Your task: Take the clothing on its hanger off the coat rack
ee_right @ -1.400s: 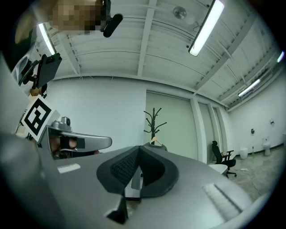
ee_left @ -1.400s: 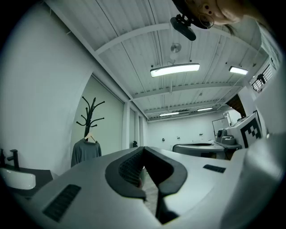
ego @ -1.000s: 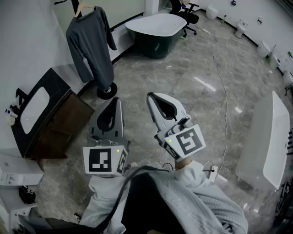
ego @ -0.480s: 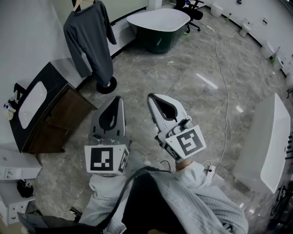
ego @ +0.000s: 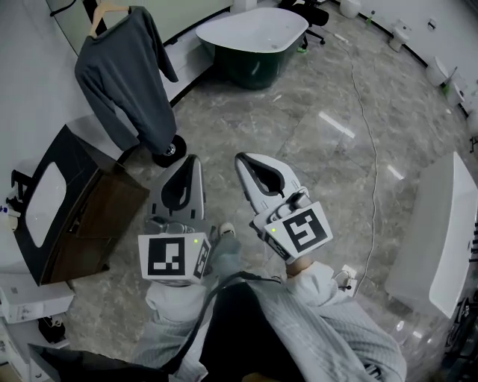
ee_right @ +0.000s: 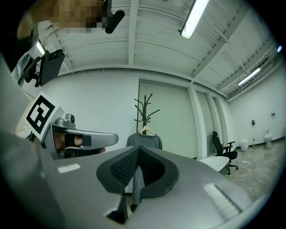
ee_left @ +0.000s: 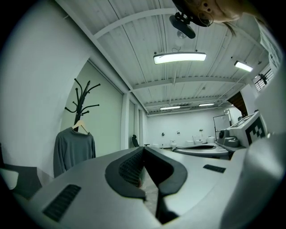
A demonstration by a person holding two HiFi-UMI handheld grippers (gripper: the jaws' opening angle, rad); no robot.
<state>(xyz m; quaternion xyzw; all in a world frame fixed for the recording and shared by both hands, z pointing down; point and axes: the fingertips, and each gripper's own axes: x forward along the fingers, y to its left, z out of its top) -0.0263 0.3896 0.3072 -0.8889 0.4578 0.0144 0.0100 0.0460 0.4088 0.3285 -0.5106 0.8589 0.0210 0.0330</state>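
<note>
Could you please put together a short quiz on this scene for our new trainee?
1. True or false: the grey sweater hangs on a pale hanger on the coat rack.
2. The left claw and right claw are: A) both shut and empty; B) both open; C) one shut on a towel.
3. Fill in: in the head view, the bathtub stands to the sweater's ____.

Key: 1 true; 2 A; 3 right.

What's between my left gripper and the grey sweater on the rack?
Head view: only bare marble floor and the coat rack's round black base, just below the sweater.
</note>
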